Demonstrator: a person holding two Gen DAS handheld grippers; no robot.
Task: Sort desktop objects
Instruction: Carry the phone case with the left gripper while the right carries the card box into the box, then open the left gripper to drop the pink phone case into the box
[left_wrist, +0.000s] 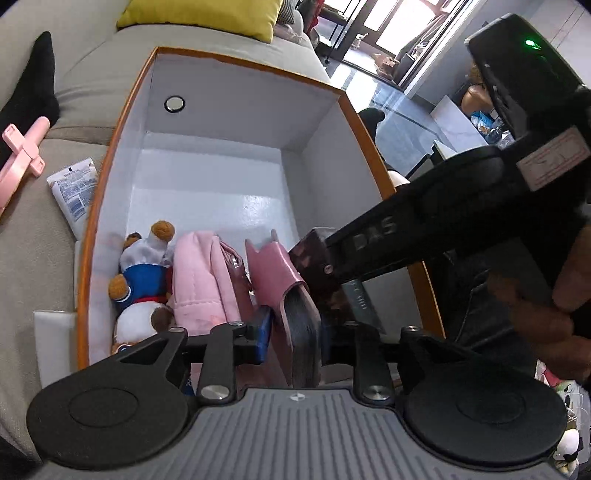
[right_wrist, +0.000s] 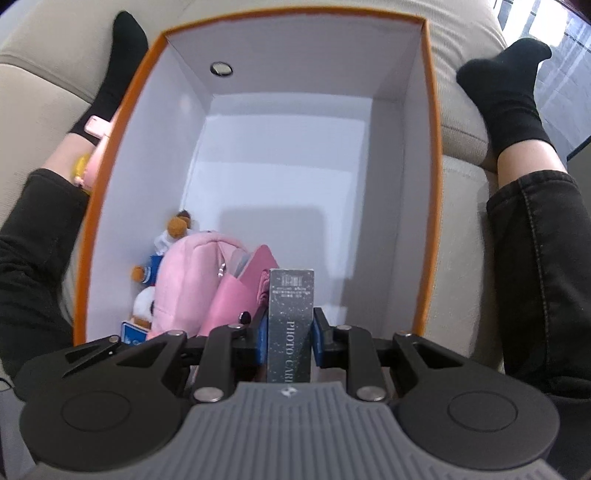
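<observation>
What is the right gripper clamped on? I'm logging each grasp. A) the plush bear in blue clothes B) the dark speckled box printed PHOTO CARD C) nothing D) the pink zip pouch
B: in the right wrist view the right gripper has its blue pads against both sides of the dark speckled box printed PHOTO CARD, upright inside the orange-rimmed white storage box.

**Beige sofa carries the box and loose items**

A beige sofa carries everything. An orange-rimmed box with white walls sits directly on its cushion, between the person's legs. Just left of the box lie a white tube with blue print and a pink plastic item. A yellow cushion rests farther back.
</observation>
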